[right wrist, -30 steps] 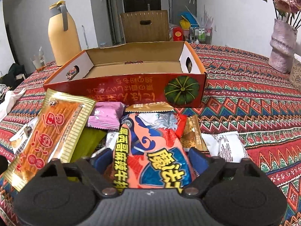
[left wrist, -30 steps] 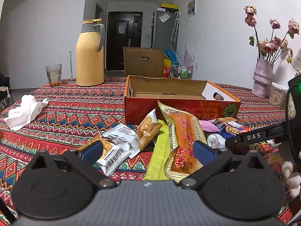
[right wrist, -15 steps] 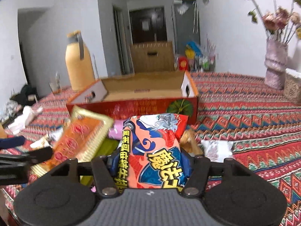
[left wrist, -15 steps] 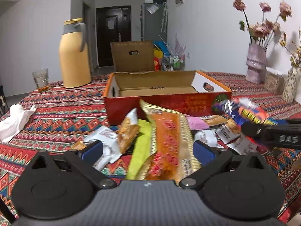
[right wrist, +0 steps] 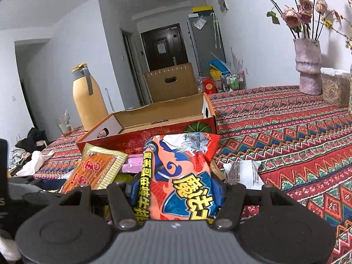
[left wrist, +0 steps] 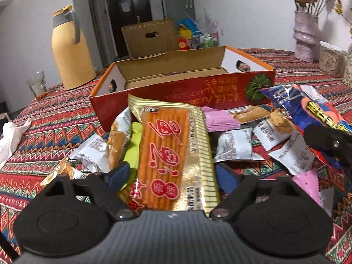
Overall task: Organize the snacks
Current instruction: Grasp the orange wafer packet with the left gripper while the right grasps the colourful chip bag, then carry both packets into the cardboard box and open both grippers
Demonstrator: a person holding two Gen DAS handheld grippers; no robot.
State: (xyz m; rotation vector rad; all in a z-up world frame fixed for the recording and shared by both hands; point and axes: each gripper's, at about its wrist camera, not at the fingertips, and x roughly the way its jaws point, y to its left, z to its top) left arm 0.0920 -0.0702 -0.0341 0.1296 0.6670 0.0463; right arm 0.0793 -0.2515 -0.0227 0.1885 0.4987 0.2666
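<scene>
A gold-edged packet of orange sticks [left wrist: 169, 154] stands between the left gripper [left wrist: 173, 176] fingers [left wrist: 117, 172], which are closing on it; whether the blue pads already press its sides cannot be told. The packet rises out of a heap of snacks on the counter [left wrist: 55, 127], which is covered in a red patterned cloth. Just beside it lie a lime-green packet [left wrist: 133, 145], several small white wrapped biscuits [left wrist: 236, 146] and a pink packet [left wrist: 219, 120].

The right gripper [right wrist: 176, 191] pinches a bright orange and blue snack bag [right wrist: 182, 171] between its fingers [right wrist: 133, 190], holding it upright and clear of the heap. In the left view this bag appears at the right edge, tilted, above the white biscuits. One more white biscuit packet [right wrist: 242, 173] lies on the cloth just right of the bag.

Behind the heap sits an open red cardboard box [left wrist: 187, 88] with a green pumpkin printed on its front. What shows of its brown inside holds no snack; its floor is partly hidden by the front wall.

Farther back stand a yellow thermos jug [left wrist: 70, 50], a drinking glass [left wrist: 37, 85] beside it, and a brown cardboard carton [left wrist: 151, 37]. A mauve vase of dried roses [right wrist: 308, 66] stands at the far right, and a white cloth [left wrist: 11, 136] lies at the left.
</scene>
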